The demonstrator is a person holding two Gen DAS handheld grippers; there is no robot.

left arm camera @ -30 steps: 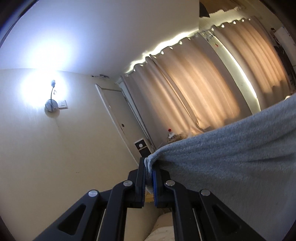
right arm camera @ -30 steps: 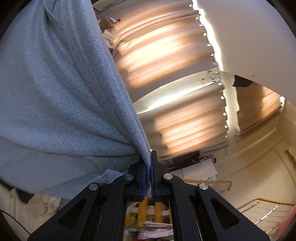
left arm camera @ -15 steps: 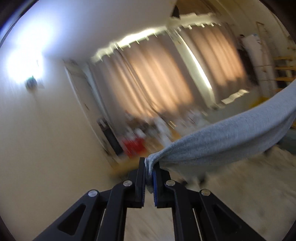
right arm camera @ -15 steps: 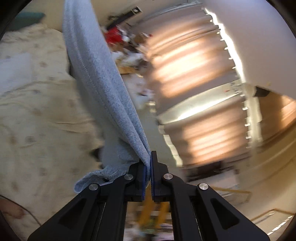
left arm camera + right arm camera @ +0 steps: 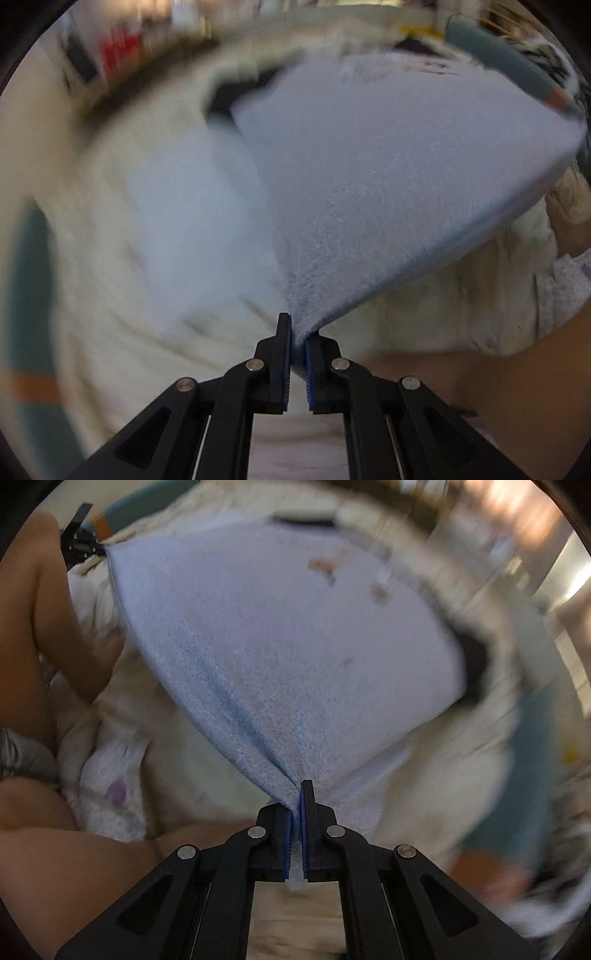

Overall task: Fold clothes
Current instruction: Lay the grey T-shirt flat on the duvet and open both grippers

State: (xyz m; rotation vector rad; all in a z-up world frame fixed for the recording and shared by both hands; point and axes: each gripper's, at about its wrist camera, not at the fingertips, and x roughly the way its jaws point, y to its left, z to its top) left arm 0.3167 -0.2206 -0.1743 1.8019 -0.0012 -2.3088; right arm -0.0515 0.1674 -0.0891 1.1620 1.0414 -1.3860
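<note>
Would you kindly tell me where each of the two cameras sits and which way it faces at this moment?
Left wrist: on the left hand-held gripper, looking down along its fingers at the grey garment it pinches, over a cream bedcover; a bare limb shows at right.
Right wrist: on the right hand-held gripper, facing down at the same garment; the person's arm shows at left.
Shared: garment, bedcover, the person.

Each gripper is built of matte black linkage arms with triangular cut-outs, joined by 4 silver round-head pins. The left gripper [image 5: 297,332] and right gripper [image 5: 298,801] are fitted with ribbed blue pads inside black fingers.
</note>
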